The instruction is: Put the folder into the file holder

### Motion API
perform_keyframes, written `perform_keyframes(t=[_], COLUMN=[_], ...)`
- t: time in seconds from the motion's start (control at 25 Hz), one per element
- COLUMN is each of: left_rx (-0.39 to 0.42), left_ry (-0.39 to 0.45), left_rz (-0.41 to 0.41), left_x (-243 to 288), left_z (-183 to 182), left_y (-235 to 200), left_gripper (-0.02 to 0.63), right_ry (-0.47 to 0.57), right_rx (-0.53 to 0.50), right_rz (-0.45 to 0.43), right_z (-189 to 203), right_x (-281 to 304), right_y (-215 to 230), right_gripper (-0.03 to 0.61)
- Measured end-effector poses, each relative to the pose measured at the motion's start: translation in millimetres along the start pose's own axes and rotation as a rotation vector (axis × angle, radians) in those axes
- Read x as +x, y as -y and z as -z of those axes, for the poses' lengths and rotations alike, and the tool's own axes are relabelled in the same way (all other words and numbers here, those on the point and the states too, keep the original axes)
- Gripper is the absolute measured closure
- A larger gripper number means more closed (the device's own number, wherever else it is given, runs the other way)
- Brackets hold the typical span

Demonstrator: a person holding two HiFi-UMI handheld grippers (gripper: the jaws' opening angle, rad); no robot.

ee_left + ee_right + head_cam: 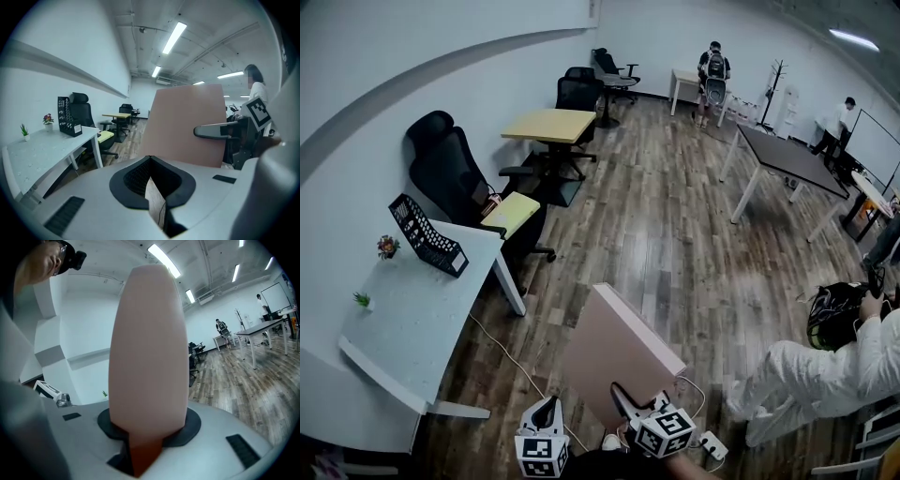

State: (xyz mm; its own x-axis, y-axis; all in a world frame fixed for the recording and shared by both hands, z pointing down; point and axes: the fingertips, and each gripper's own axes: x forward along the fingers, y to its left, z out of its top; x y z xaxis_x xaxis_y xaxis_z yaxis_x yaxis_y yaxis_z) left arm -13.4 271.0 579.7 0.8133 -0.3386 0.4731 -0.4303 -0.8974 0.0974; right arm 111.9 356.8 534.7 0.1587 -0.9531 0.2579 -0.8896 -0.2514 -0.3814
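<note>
Since the white tabletop lies well apart to the left, carry first, insert after. Pink folder is in the air, held upright, with its lower edge clamped in the fingers of the right gripper. Black file holder stands at the tabletop's far end; judged best to turn the folder edge-on to its opening before lowering. Left gripper: fingers closed on nothing, free to steady the holder.

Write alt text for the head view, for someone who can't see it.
Seen from above, the right gripper clamps a pink folder near the bottom of the picture, with the empty left gripper beside it. A black file holder stands on a white table at the left, in an office with wooden floor and chairs.
</note>
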Motion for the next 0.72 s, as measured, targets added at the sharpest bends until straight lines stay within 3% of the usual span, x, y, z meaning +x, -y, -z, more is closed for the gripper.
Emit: perform_keyframes(t=[0.72], left_rx=[-0.031], left_ry=[0.093], left_rz=[-0.028], left_x=[20], left_z=[-64], left_y=[-171], left_gripper=[0.604], right_ry=[0.015], right_rx=[-0.101], right_rz=[-0.036], right_z=[-47], right_x=[155], right_y=[-90], right_gripper=[0.439])
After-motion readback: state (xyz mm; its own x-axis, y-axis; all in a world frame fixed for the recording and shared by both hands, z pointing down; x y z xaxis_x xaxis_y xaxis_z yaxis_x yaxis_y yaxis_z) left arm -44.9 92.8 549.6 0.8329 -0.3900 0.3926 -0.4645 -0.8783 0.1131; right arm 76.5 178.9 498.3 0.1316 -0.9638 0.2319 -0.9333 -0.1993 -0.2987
